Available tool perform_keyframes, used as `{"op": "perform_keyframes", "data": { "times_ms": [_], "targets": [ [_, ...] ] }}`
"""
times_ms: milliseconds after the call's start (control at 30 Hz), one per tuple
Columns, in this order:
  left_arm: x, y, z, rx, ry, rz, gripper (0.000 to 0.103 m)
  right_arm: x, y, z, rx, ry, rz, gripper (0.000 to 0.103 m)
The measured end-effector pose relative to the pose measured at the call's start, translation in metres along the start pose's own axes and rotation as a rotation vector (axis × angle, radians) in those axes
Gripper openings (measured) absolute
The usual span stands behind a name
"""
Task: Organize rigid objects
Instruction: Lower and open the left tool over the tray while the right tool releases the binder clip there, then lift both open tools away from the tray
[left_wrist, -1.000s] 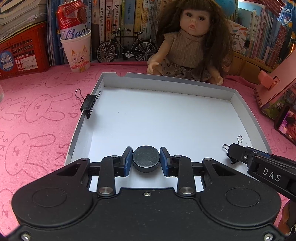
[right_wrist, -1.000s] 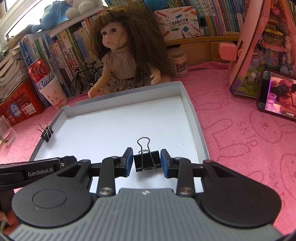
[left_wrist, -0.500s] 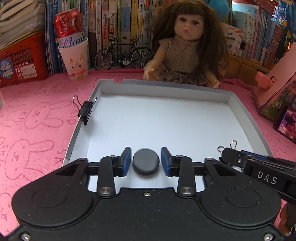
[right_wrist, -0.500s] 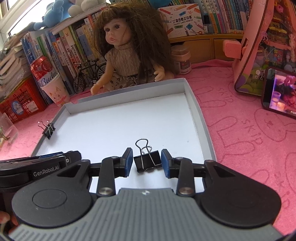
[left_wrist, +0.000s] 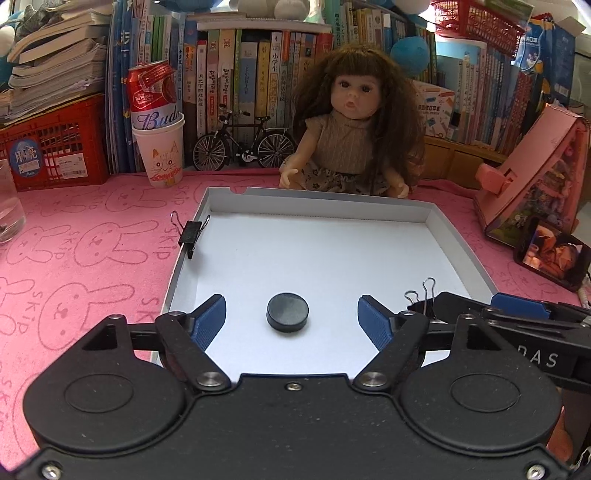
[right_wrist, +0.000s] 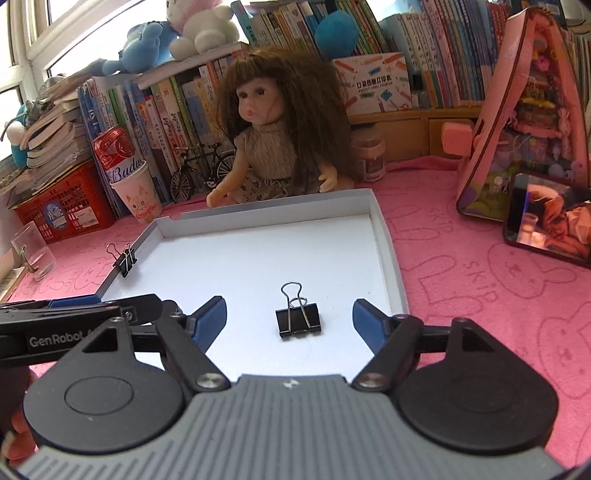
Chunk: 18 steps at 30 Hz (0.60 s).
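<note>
A black round disc (left_wrist: 287, 316) lies flat on the white floor of a shallow grey-walled tray (left_wrist: 317, 208), near its front edge, between the blue pads of the left gripper (left_wrist: 291, 321) but touching neither. That gripper's jaws are opening and stand wide, with clear white floor on both sides of the disc. To the disc's right in the same tray sits a black binder clip (right_wrist: 298, 319), its wire handles (right_wrist: 293, 291) pointing toward the far wall. The right gripper (right_wrist: 289, 319) frames this clip; its jaws are opening too, wide, with the pads clear of the clip.

A second binder clip (left_wrist: 191, 234) is clamped on the tray's left wall, handles sticking out over the pink bunny-print cloth (left_wrist: 85, 258). The rest of the tray floor is bare. Just behind the far wall sits a doll (left_wrist: 351, 136) with long brown hair, hands close to the rim. Beside it stand a model bicycle (left_wrist: 243, 146), a paper cup (left_wrist: 160, 151) holding a red can (left_wrist: 153, 96), and a red crate (left_wrist: 55, 147). A pink toy house (right_wrist: 528, 118) and a phone (right_wrist: 550, 218) lie to the right of the tray, well apart from it.

Both grippers point forward and downward at the tray's near edge, side by side; the right gripper's finger reaches into the left wrist view just beside the clip
</note>
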<state>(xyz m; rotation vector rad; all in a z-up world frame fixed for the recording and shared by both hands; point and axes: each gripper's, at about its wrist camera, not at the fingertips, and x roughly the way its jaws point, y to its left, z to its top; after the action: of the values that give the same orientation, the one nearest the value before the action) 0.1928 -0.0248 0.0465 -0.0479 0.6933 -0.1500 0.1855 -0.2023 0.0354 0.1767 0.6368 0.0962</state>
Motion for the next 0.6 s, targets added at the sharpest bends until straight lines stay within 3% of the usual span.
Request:
{"op": "perform_keyframes", "data": {
  "times_ms": [600],
  "targets": [
    [-0.072,-0.003,-0.062,0.032,-0.087,-0.017,0.081,-0.066,0.008,-0.043,-0.059,-0.12,0.035,0.102]
  ]
}}
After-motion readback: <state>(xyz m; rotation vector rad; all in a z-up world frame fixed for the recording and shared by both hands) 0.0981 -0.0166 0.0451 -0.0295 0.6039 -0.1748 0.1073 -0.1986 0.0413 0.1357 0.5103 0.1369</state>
